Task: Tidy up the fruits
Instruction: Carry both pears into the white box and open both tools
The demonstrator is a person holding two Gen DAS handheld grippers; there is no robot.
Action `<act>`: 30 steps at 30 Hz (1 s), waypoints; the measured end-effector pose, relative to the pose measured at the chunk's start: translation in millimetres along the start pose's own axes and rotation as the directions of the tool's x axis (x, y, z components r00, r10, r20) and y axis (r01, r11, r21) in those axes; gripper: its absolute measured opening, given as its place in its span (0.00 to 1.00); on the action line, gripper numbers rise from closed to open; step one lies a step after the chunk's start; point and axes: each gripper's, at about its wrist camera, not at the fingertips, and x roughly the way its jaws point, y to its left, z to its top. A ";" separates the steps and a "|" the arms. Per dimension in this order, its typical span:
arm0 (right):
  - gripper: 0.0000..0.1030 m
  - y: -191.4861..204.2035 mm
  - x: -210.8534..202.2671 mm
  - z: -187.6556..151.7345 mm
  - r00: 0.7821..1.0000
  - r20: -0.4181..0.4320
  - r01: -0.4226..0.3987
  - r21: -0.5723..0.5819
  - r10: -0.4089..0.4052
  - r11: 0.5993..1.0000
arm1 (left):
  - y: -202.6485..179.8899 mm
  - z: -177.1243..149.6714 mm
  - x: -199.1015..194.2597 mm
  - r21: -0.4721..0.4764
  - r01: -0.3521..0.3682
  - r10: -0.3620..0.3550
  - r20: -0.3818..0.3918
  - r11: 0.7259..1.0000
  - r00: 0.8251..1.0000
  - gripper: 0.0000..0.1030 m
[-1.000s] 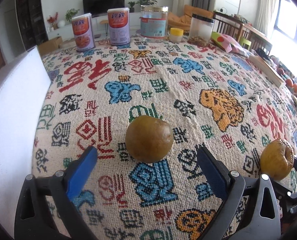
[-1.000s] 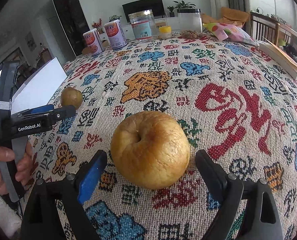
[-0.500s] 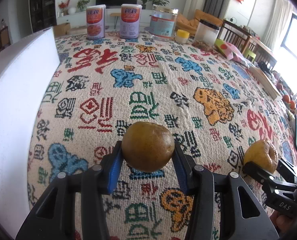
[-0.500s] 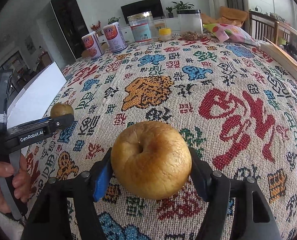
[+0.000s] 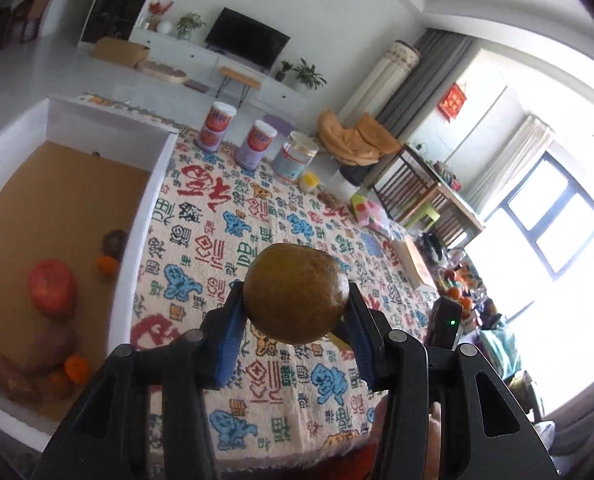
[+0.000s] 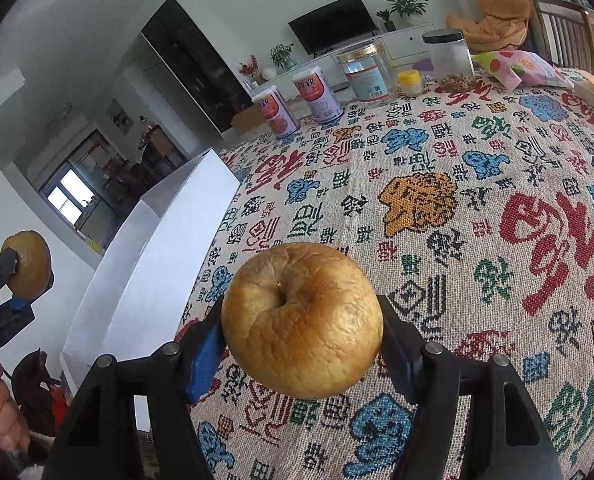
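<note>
Now both fruits are lifted off the surface (image 6: 497,168). Left gripper (image 5: 295,322) clamped on brown-green fruit (image 5: 295,292); right gripper (image 6: 301,340) clamped on wrinkled yellow apple (image 6: 301,320). White box (image 5: 153,184) at nine o'clock holds other produce, likely the destination.

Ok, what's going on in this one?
A person is sorting fruit with two handheld grippers. The left gripper is clamped on a brownish-green round fruit, lifted off the patterned tablecloth near the white box that already holds other produce. The right gripper grips a wrinkled yellow apple above the cloth. Neither fruit is in the box yet.
</note>
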 end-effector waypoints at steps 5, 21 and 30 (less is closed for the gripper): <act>0.67 43.3 0.9 4.5 0.998 -0.025 -0.061 -0.057 0.060 0.996 | 44.0 24.4 -50.9 -0.062 -0.092 0.095 0.051 0.994 0.994 0.47; 0.67 247.3 97.5 17.0 0.951 -0.284 -0.234 -0.389 0.125 0.891 | 224.7 6.3 24.1 -0.208 -0.491 0.442 -0.243 0.846 0.863 0.47; 0.67 301.8 193.9 8.8 0.933 -0.357 -0.155 -0.527 -0.052 0.836 | 236.8 -3.7 40.7 -0.195 -0.535 0.466 -0.309 0.822 0.829 0.48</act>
